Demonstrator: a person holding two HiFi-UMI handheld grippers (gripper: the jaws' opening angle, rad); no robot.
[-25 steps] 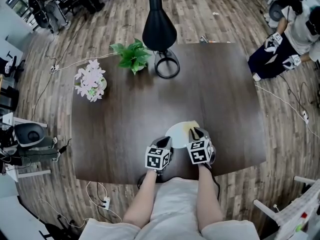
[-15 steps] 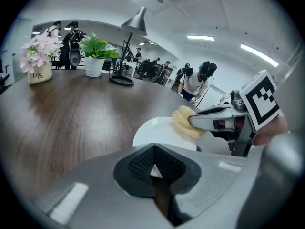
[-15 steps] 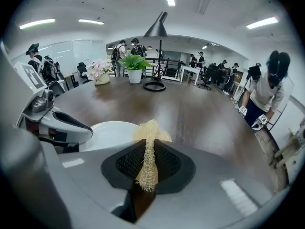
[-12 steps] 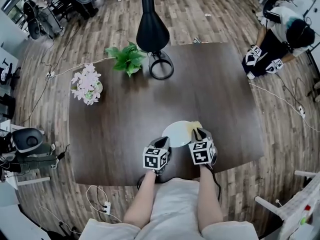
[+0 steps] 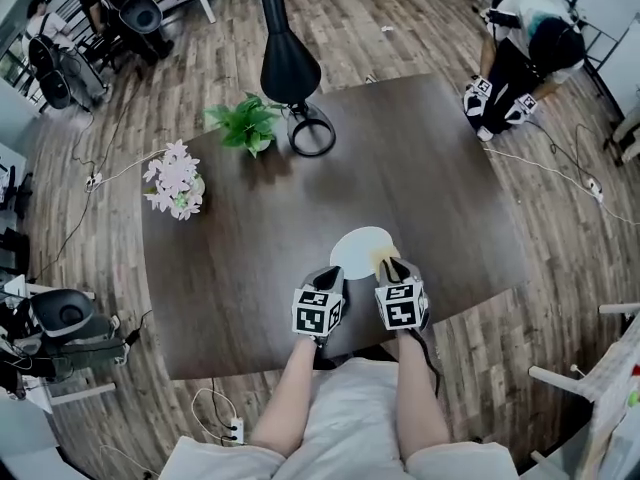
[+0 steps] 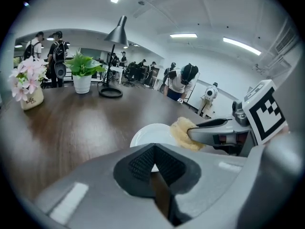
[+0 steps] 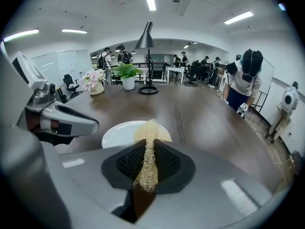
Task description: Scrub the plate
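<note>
Plate (image 5: pixel 362 248): white, round, empty, flat on the table close to the near edge, directly in front of the person.

Scrub pad (image 7: pixel 151 131): yellow and fibrous, lies over the plate's near right rim. Right gripper (image 5: pixel 392 265) has its jaws clamped on the pad, which is pinched thin between the pads with the free end fanned out onto the plate. Judgement: the grip leaves enough pad clear to rub the surface without the jaws scraping it.

Left gripper (image 5: pixel 333 276): jaws brought together with nothing between them, tip just beside the plate's near left rim. I cannot tell whether it touches. Judgement: it is placed to brace the plate against sliding during scrubbing.

Table (image 5: pixel 430 188): dark wood, mostly bare. At the far side, well apart from the plate, stand a black lamp (image 5: pixel 290 68), a green potted plant (image 5: pixel 243 123) and a pot of pink flowers (image 5: pixel 175 183).

Room: plank floor, ceiling strip lights, office chairs, cables. A person (image 5: pixel 520 38) bends over beyond the far right corner.
</note>
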